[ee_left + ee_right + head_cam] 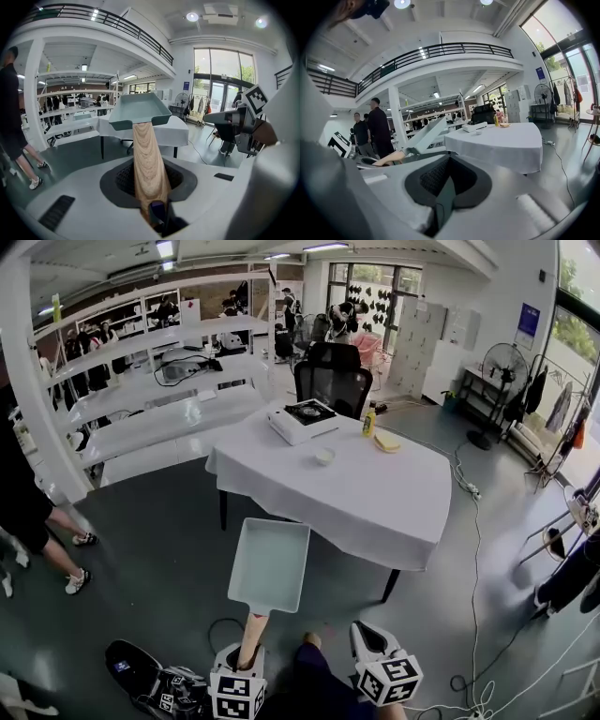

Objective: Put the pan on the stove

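A dark grey floor [159, 549] is spread across the frame. A white-draped counter [375, 493] is set at centre, a black chair [334, 381] behind it. White shelving [159, 381] is ranged upper left; windows [574, 296] and a fan [506, 367] are seen upper right.

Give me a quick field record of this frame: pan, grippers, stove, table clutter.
pan: pale green square pan, held in the air short of the table
left gripper: shut on the pan's wooden handle
right gripper: shut, nothing between the jaws
stove: at the table's far edge, nothing on it
table clutter: small bowl, yellow bottle
task state: pan not yet on the stove
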Demonstrator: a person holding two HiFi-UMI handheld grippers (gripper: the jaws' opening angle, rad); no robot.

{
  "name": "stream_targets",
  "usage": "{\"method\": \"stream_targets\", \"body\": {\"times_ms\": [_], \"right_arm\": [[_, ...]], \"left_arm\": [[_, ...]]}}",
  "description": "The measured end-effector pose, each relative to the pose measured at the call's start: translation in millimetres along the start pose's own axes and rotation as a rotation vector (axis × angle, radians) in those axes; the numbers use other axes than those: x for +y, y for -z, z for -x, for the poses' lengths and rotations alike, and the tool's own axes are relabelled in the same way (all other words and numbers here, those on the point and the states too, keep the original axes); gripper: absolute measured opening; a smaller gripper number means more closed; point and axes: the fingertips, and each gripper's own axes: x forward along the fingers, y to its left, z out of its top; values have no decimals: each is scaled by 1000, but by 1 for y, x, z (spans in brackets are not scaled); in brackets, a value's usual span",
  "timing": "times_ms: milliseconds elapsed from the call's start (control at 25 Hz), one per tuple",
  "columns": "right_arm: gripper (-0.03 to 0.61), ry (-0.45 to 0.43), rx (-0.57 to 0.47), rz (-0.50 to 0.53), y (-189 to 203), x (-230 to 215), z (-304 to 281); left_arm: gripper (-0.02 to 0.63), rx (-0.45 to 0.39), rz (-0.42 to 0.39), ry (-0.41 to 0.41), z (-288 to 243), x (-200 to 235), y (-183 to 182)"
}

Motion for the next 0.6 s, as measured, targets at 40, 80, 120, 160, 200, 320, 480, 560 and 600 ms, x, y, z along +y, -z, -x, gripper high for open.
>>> {"method": "stream_targets", "body": {"times_ms": [40, 80, 120, 160, 200, 320, 480, 560, 600], "right_arm": [[0, -2, 3, 4, 0, 0, -3], [0, -5, 6, 6, -1, -1, -7], [0, -8, 9, 8, -1, -2, -12], [0, -12, 12, 8, -3, -4, -18], [0, -15, 12, 7, -5, -6, -25], [0, -27, 6, 10, -15, -14, -48], [0, -35, 0, 8, -32, -30, -83], [0, -31, 0, 8, -41, -40, -102], [0, -29, 1, 6, -46, -45, -112]], "left_arm": [[86, 5, 6, -6, -2, 3, 1], [86, 9, 10, -13, -5, 6, 1], [86, 11, 13, -21, -7, 9, 0], [86, 14, 16, -30, -9, 12, -3], [87, 15, 21, -36, -13, 15, -6], [87, 14, 32, -50, -29, 25, -17], [87, 11, 26, -66, -59, 40, -39], [87, 11, 22, -70, -76, 49, -53], [87, 13, 19, -73, -85, 54, -60]]}}
